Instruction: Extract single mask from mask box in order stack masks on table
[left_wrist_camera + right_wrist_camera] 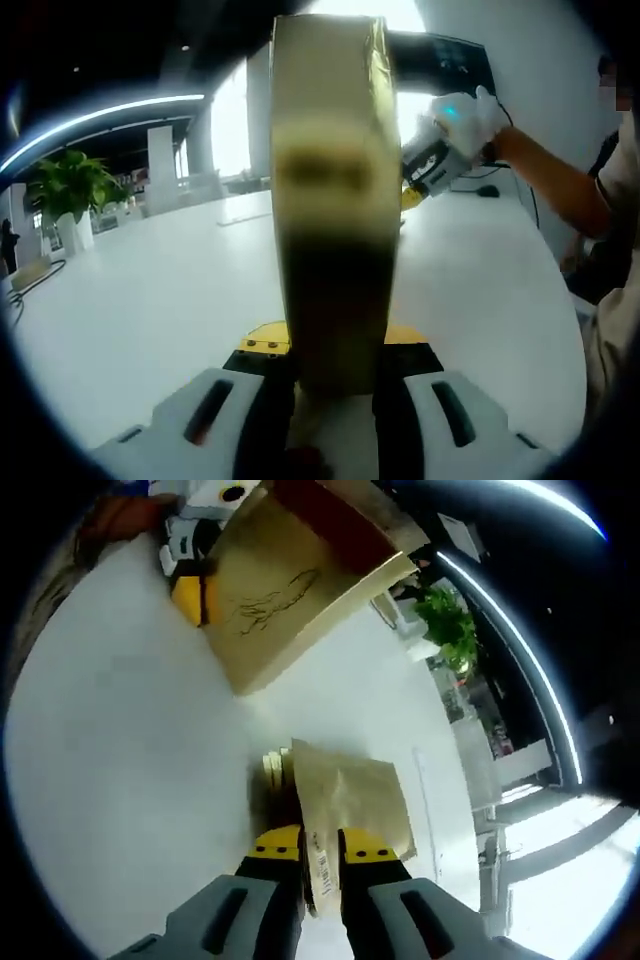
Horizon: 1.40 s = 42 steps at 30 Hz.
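The mask box (335,200) is held upright above the white surface (150,300), pinched by the left tongs (335,385). A single packaged mask (345,795) is gripped edgewise by the right tongs (320,865), near the box.

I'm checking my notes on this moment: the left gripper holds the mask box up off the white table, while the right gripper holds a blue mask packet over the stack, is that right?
Not quite: the mask packet in the right gripper is tan, kraft-paper coloured, not blue, as the right gripper view shows. The rest stands: the left gripper holds the mask box above the white table, and the packet sits over the stack.
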{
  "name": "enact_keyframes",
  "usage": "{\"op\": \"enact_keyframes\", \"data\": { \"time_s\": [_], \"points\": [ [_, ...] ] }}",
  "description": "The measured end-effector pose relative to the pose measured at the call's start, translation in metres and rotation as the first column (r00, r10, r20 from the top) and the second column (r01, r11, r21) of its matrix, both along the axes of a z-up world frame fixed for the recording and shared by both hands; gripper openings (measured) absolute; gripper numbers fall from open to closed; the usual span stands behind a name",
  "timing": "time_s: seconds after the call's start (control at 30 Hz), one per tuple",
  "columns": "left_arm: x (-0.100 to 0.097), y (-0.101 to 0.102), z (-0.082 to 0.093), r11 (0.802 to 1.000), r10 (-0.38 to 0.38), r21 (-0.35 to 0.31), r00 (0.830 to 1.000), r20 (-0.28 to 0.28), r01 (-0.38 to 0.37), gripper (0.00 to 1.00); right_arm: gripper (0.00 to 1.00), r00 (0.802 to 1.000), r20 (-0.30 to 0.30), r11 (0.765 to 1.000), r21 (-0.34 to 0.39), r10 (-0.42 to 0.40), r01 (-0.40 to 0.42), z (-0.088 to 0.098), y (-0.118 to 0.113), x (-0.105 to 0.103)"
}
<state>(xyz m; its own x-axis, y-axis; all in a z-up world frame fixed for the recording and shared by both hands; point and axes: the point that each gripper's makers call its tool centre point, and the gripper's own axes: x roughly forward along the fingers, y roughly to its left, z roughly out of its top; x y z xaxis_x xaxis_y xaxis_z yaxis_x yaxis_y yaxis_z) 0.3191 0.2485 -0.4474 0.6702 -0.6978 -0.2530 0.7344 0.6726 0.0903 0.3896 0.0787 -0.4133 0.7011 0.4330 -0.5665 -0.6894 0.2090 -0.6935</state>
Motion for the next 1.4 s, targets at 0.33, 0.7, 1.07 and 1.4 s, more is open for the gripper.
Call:
{"op": "enact_keyframes", "data": {
  "time_s": [0.33,0.7,1.07,1.4],
  "points": [
    [0.0,0.0,0.0,1.0,0.004,-0.001,1.0,-0.004,-0.004,0.2,0.05,0.998,-0.024,0.992,0.118,-0.05,0.052,0.005,-0.004,-0.024],
    [0.001,0.002,-0.001,1.0,0.014,-0.007,1.0,-0.017,-0.014,0.2,0.0,0.967,-0.064,0.904,0.346,-0.246,0.252,0.005,-0.012,-0.031],
    [0.002,0.003,-0.002,1.0,0.022,-0.01,0.999,-0.025,-0.022,0.2,0.0,0.934,-0.185,0.668,0.657,-0.307,0.35,0.002,0.001,-0.054],
    [0.004,0.005,0.002,0.999,0.019,-0.031,1.0,-0.01,-0.019,0.25,0.0,0.919,-0.258,0.625,0.675,-0.299,0.393,-0.025,-0.009,-0.064]
  ]
}}
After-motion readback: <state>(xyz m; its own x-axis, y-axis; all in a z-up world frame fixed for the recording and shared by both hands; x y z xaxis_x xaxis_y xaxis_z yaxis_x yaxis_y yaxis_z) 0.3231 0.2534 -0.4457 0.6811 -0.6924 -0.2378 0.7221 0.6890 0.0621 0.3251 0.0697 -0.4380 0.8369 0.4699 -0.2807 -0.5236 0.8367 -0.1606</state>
